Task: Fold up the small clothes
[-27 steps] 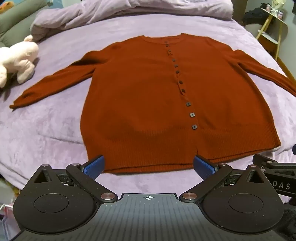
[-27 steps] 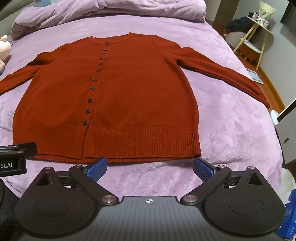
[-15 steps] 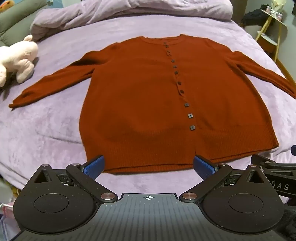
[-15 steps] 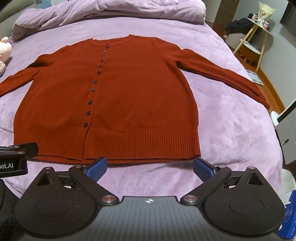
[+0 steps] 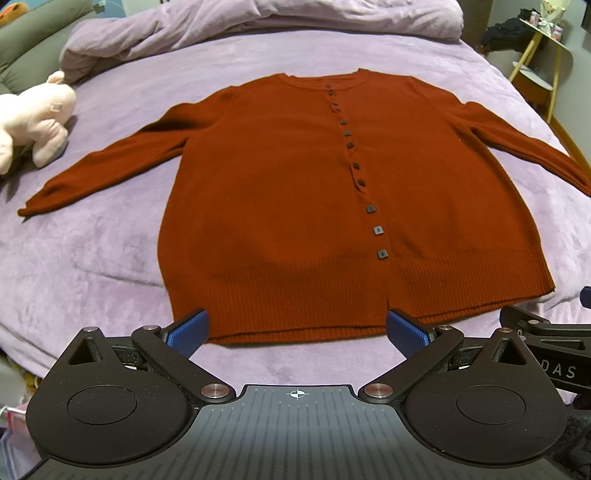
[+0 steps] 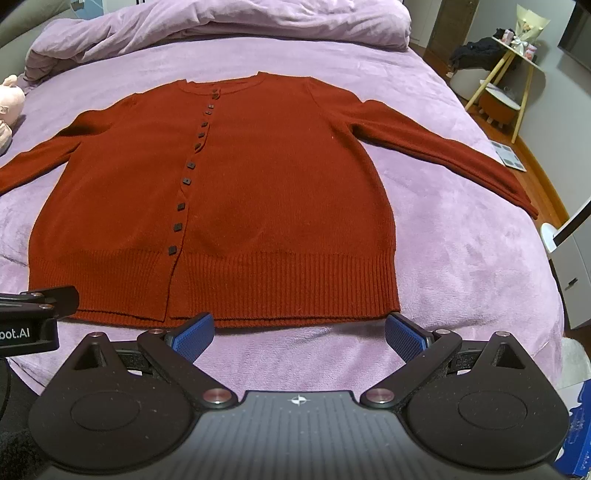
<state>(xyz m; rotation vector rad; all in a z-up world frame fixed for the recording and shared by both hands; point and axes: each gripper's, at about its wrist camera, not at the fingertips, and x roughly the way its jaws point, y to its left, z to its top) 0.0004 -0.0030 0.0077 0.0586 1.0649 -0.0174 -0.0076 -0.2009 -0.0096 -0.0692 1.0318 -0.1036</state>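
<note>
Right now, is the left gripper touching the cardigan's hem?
Cannot tell. In the left wrist view the open left gripper overlaps the cardigan hem, perhaps only hovering above.

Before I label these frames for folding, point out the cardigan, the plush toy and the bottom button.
cardigan [image 5: 280,192]: left wrist view, left front panel.
plush toy [image 5: 37,114]: left wrist view, its pink body.
bottom button [image 6: 172,250]: right wrist view, the button's face.

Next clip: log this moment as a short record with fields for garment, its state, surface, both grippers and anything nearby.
garment: rust-red cardigan
state: flat, buttoned, both sleeves spread out, unfolded
surface: purple bedspread
left gripper: open, empty, near the hem
right gripper: open, empty, near the hem
nearby: pink plush toy beyond one sleeve; bunched duvet at the far end
</note>
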